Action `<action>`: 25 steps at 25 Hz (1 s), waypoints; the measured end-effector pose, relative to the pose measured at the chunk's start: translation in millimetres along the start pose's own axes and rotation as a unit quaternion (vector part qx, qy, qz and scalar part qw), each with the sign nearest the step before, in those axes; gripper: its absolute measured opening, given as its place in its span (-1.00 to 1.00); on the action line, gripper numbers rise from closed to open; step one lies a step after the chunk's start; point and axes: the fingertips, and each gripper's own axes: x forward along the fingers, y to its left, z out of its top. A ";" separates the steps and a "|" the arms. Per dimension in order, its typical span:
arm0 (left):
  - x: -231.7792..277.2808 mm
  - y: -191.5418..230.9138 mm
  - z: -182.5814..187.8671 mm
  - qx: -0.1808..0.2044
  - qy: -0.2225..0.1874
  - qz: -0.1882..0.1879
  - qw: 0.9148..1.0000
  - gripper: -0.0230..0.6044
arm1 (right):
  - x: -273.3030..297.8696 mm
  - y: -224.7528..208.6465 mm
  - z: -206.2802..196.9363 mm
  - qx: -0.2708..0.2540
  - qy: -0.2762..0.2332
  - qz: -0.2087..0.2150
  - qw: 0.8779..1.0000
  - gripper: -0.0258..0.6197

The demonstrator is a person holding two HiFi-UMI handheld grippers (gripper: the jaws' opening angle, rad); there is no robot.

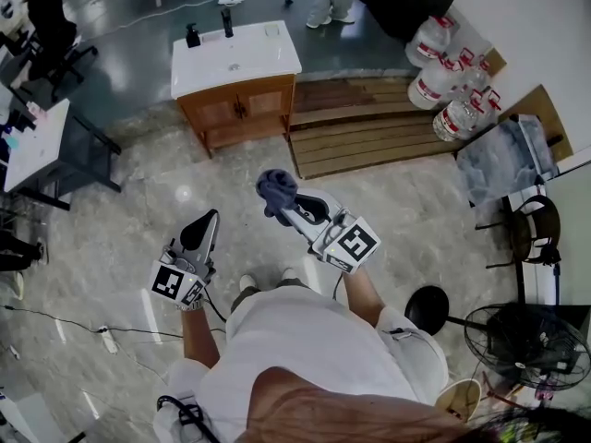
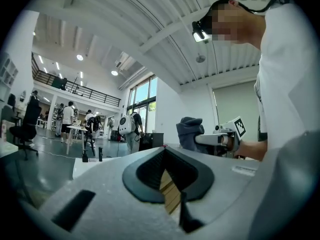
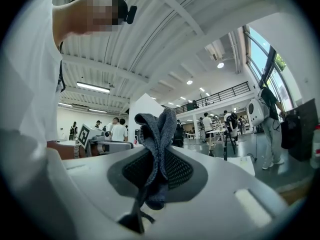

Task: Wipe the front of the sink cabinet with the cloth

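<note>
My right gripper (image 1: 288,207) fingers pinch the cloth (image 1: 275,190) — sink cabinet (image 1: 242,109) front's straight ahead, well apart, nearer this one. Left gripper (image 1: 208,220) fingers together, empty.

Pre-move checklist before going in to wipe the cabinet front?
1. Cloth clamped in right gripper: ok.
2. Left gripper empty, jaws together: ok.
3. Sink cabinet front within reach: not ok, it stands well ahead across the floor.
4. Cabinet doors shut for a flat wipe: ok.
5. Cloth damp or dry: cannot tell.
</note>
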 end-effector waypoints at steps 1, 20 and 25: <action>5.3 0.5 -0.9 -0.002 0.001 0.005 1.000 -0.91 | -3.9 -6.4 -0.1 0.002 0.000 0.000 1.000 -0.71; 26.7 126.2 -45.9 -0.033 -0.001 0.073 0.997 -0.91 | 60.0 -85.2 -40.2 0.012 0.019 -0.028 0.999 -0.70; 53.3 226.1 -51.7 -0.045 -0.002 0.060 0.997 -0.91 | 137.5 -126.0 -45.6 0.006 0.042 -0.048 0.998 -0.70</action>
